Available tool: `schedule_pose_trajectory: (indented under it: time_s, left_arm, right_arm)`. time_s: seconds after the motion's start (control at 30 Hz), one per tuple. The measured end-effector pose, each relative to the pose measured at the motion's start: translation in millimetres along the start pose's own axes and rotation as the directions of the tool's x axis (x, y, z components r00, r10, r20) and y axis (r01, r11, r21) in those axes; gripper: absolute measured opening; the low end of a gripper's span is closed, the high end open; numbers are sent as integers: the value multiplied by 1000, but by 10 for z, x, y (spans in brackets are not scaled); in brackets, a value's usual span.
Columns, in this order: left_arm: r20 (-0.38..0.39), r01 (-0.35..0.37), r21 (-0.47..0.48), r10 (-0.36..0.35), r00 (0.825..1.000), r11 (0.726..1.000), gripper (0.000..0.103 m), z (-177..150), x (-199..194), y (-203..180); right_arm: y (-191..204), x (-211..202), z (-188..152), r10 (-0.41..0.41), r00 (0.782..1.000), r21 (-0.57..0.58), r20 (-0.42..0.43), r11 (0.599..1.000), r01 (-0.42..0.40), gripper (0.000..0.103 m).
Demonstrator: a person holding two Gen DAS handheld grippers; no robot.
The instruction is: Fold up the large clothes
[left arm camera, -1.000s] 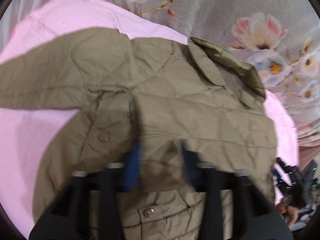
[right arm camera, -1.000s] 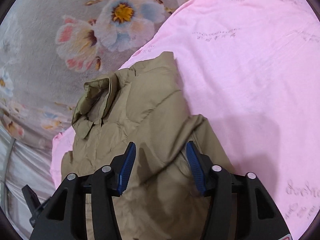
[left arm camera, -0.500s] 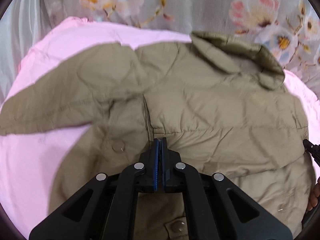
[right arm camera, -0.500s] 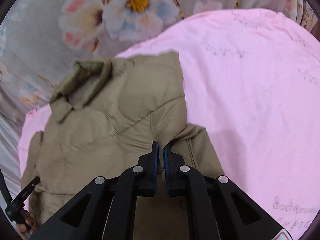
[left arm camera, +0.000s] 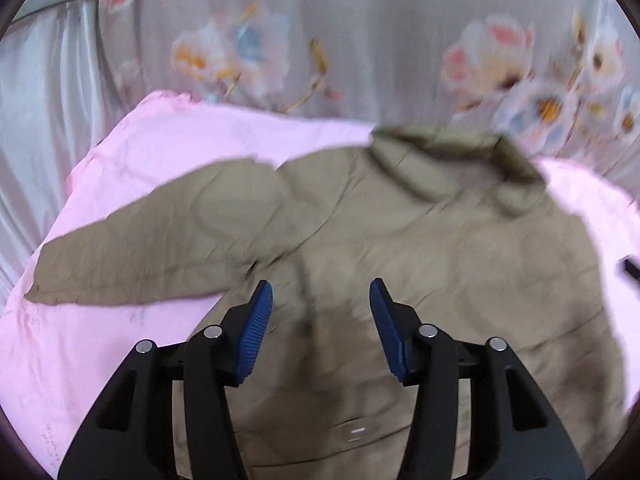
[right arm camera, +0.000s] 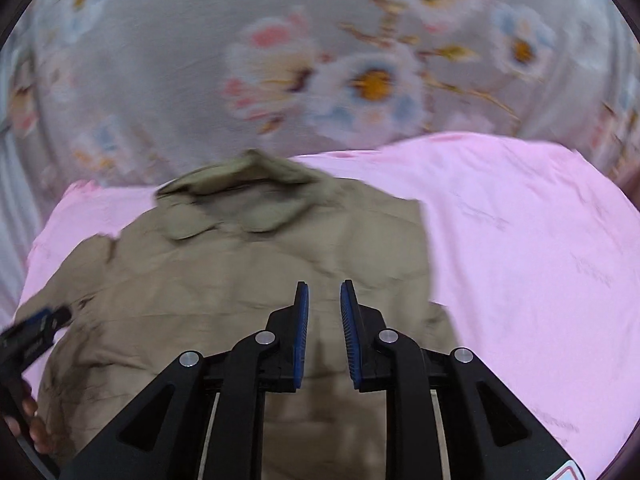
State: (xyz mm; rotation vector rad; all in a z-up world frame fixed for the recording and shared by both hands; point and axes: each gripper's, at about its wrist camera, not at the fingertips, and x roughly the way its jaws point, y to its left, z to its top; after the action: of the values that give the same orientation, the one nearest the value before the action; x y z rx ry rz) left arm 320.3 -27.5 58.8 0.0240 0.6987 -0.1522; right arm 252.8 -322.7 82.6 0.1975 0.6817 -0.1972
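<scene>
my left tongs (left arm camera: 321, 300) are spread wide and my right tongs (right arm camera: 323, 302) slightly parted, both holding nothing, above the olive jacket (left arm camera: 420, 264), which lies flat on the pink sheet (right arm camera: 520, 248), collar toward the floral curtain (right arm camera: 320, 60).

Surface: bed with pink sheet (left arm camera: 152, 148) | Lying on it: olive quilted jacket (left arm camera: 440, 248), spread flat, collar (left arm camera: 460, 168) toward floral curtain (left arm camera: 360, 40) | One sleeve (left arm camera: 140, 264) extended sideways across the sheet
</scene>
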Motion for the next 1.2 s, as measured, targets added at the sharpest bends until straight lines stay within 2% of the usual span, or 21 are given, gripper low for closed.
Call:
schedule_pose_trajectory:
  time_s: [0.1, 0.27, 0.33, 0.43, 0.9, 1.2]
  left_arm:
    - [-12, 36, 18, -36, 999, 999, 49, 101, 86, -252]
    - [-90, -5, 71, 11, 996, 997, 49, -98, 573, -538]
    - [-117, -6, 66, 14, 993, 998, 49, -216, 709, -538]
    - [-105, 6, 53, 0, 994, 999, 50, -295, 766, -514]
    - [-85, -17, 59, 22, 996, 998, 53, -377, 782, -560]
    - [-84, 11, 18, -9, 996, 1000, 58, -519, 624, -484]
  right_arm:
    - [446, 178, -22, 45, 998, -63, -38, 997, -47, 19]
    - [839, 642, -242, 49, 990, -99, -131, 993, -62, 19]
    - [825, 785, -377, 45, 984, -81, -173, 995, -60, 19]
    - [708, 819, -487, 82, 978, -27, -193, 996, -89, 18]
    - [733, 861, -546, 63, 982, -39, -179, 997, -71, 18]
    - [739, 783, -626, 29, 984, -44, -177, 998, -37, 18]
